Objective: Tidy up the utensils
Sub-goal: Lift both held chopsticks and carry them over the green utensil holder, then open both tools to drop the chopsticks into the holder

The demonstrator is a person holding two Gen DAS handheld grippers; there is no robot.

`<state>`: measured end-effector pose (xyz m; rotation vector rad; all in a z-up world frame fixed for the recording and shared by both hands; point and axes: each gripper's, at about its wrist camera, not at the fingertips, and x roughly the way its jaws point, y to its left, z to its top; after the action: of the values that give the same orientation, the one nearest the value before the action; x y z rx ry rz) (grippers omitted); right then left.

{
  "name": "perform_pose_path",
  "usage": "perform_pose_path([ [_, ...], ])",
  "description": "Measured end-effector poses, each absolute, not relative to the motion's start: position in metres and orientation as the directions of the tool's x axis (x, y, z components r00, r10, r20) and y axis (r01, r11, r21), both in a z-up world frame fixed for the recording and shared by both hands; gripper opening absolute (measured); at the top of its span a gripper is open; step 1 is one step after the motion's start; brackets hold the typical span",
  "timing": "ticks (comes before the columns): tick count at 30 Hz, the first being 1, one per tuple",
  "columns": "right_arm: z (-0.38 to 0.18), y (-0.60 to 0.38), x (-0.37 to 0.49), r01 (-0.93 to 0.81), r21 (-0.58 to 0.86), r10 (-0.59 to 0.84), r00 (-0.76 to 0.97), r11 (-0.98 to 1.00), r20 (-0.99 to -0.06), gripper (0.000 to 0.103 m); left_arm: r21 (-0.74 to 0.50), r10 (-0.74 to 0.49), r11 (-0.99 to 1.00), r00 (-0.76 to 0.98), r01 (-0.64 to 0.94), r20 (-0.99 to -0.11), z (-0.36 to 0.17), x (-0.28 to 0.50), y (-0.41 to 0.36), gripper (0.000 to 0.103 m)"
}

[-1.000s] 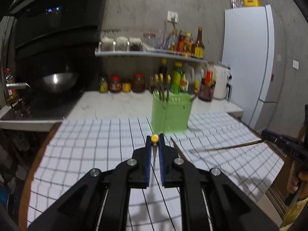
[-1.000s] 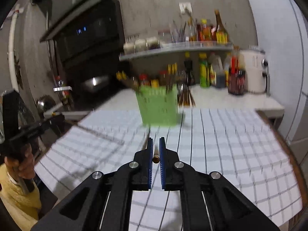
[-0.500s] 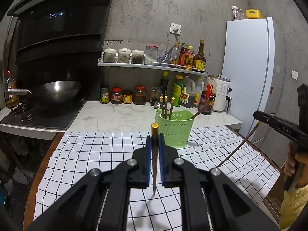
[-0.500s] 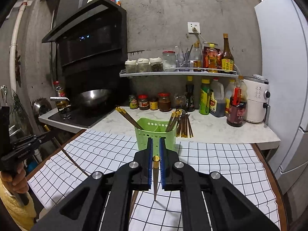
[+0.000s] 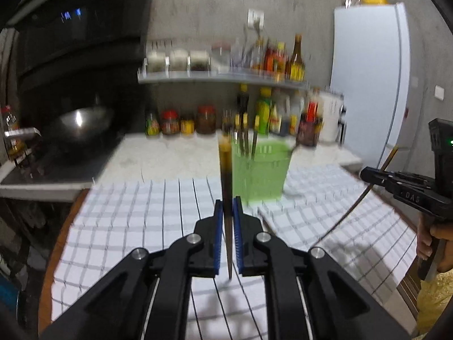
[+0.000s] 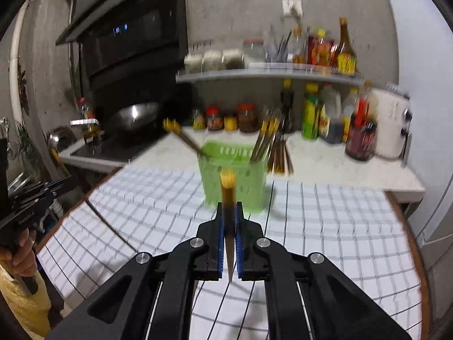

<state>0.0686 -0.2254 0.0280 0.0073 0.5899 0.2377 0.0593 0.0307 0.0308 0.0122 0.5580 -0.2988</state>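
Chopstick upright between left gripper pads

Green basket, black-and-white checked cloth, yellow-tipped brown chopsticks

I am holding both black, blue-padded grippers, left gripper and right gripper, angled downward, each clamping a dark chopstick.

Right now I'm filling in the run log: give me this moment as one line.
left gripper: shut on chopstick | right gripper: shut on chopstick | green basket: ahead, some chopsticks inside | frames blurred
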Motion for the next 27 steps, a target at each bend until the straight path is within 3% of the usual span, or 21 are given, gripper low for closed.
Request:
perform_pose_path([
  [6,0.014,-0.224,0.068,-0.216,0.070,0.215,0.775,0.974,-0.594,0.007,-0.074,-0.255,0.960,0.730,0.272,-0.634,0.001,0.075,0.028,0.007],
  [14,0.013,-0.230,0.059,-0.202,0.052,0.193,0.779,0.978,-0.597,0.006,-0.040,-0.251,0.956,0.740,0.290,-0.625,0.005,0.061,0.022,0.006],
  [19,0.025,-0.239,0.064,-0.197,0.074,0.204,0.800,0.978,-0.564,0.006,-0.064,-0.276,0.955,0.789,0.289,-0.549,0.027,0.066,0.020,0.006],
  [27,0.119,-0.231,0.087,-0.239,0.050,0.242,0.912,0.970,-0.330,0.006,-0.075,-0.367,0.930,0.888,0.361,-0.278,0.128,0.094,0.000,0.006],
])
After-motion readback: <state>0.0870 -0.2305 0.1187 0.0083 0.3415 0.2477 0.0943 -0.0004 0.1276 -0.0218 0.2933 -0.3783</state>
